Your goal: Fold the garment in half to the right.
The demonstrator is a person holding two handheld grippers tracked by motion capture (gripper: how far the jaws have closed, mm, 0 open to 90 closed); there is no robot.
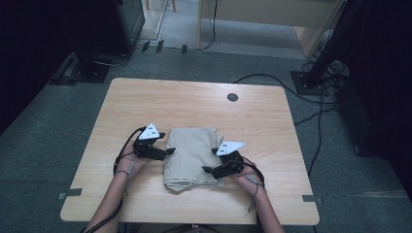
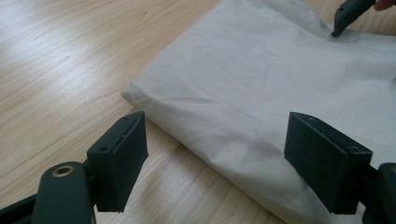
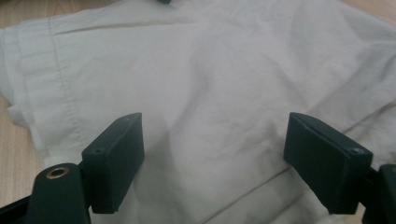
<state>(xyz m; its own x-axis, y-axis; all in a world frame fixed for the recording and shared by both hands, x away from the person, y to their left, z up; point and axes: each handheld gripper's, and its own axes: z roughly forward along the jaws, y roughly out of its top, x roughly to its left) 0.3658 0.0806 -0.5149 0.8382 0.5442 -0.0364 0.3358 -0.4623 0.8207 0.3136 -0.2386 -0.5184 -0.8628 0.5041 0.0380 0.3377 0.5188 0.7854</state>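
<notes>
Lying folded near the middle of the light wooden table (image 1: 194,97), the beige cotton cloth (image 1: 192,155) has a gripper at each side. Left gripper (image 2: 215,158) spreads its jaws wide at one edge; right gripper (image 3: 212,161), equally wide, hovers over the fabric.

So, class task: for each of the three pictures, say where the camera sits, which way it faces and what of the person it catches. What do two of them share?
High view: above the person's side, facing forward and down on the table; both forearms, left gripper, right gripper.
Left gripper view: rides the left gripper, facing the folded cloth; open jaws.
Right gripper view: rides the right gripper, over the cloth; open jaws.
Shared: both gripper views show the cloth.
</notes>
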